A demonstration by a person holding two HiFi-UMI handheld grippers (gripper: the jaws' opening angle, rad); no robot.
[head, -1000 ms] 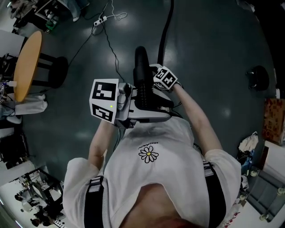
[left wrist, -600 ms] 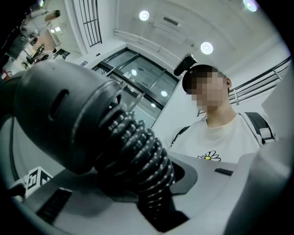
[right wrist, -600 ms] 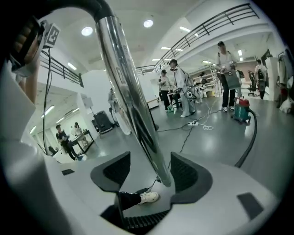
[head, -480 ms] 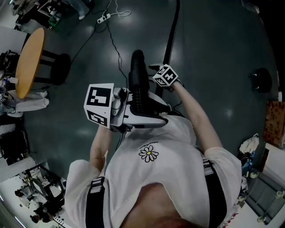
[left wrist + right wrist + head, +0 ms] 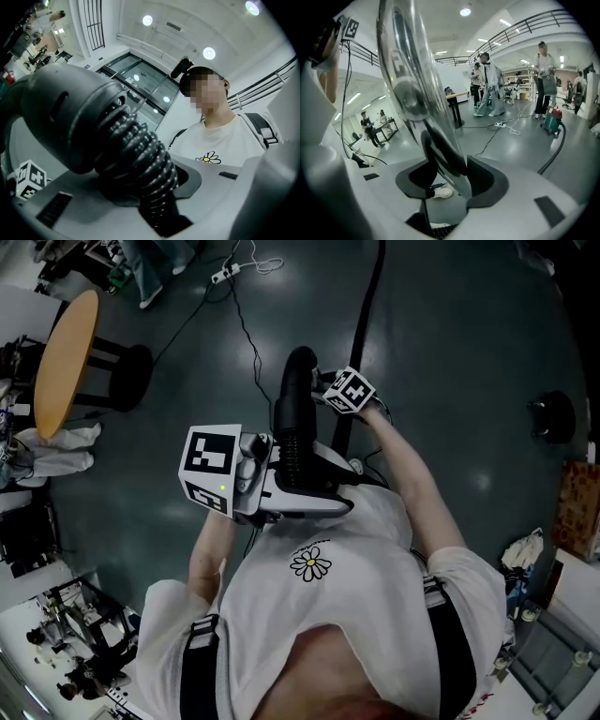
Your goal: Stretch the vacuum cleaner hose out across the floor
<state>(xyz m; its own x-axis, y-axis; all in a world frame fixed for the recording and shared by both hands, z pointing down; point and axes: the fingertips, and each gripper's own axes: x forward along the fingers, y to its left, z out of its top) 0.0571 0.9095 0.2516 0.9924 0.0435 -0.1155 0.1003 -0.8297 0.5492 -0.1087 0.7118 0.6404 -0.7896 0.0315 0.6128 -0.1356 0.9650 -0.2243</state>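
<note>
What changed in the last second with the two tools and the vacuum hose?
The right tool moved slightly forward, away from the person's body, and its jaws have just been closing on the shiny pipe, which now fills the gap between them. The left tool stayed where it was, clamped on the ribbed black hose.

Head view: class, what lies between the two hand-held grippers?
The vacuum hose, in the head view; the left hand-held gripper clamps it, the right hand-held gripper has just been closing its jaws round it.
</note>
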